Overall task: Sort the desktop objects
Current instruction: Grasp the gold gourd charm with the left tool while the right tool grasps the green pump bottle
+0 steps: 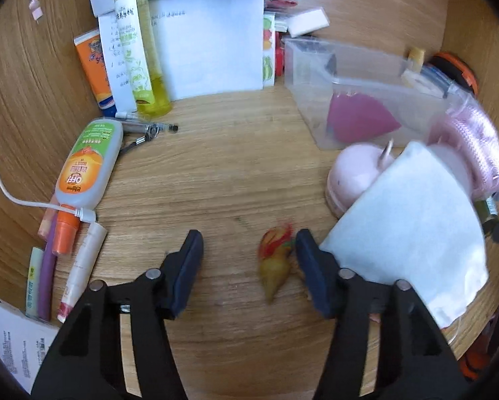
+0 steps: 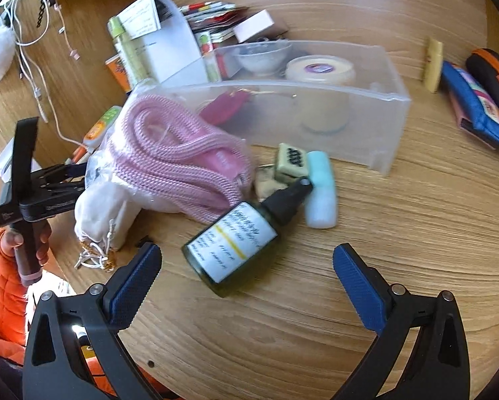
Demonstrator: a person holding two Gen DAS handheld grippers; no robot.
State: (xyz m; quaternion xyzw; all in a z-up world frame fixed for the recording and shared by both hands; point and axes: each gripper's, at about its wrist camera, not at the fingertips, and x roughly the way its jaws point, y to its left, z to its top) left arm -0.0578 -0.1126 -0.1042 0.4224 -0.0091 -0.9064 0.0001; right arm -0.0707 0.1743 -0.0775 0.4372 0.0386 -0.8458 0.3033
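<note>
left wrist view: your left claw (image 1: 249, 250) hangs low over the wooden tabletop (image 1: 222, 166), jaws partly spread. a small yellow-and-red trinket (image 1: 274, 263), blurred, lies between the fingers, right up against the right-hand finger (image 1: 311, 266); you can't tell if that pad actually touches it. the other pad stands clear, so nothing is pinched. a white cloth pouch (image 1: 409, 226) sits just beside the right-hand finger, with a pink round case (image 1: 353, 173) behind it and the clear plastic bin (image 1: 349, 80) further back. off to the left lie an orange-labelled repellent bottle (image 1: 86, 166), a tall yellow spray bottle (image 1: 139, 43) and a white cable (image 1: 16, 196).

right wrist view: your right claw (image 2: 246, 266) is spread wide and empty, both blue pads off everything. a dark green dropper bottle (image 2: 236, 240) with a white label lies on its side on the tabletop just ahead, between the fingertips' line and the bin. its black cap points up at a pale blue foam block (image 2: 321, 193) and a mahjong tile (image 2: 291, 161). left of it lies a bagged pink cord (image 2: 179, 153). the clear bin holds a white bowl (image 2: 261, 56) and a cream jar (image 2: 319, 70). at the far left your left hand (image 2: 29, 243) grips the other tool's handle.
</note>
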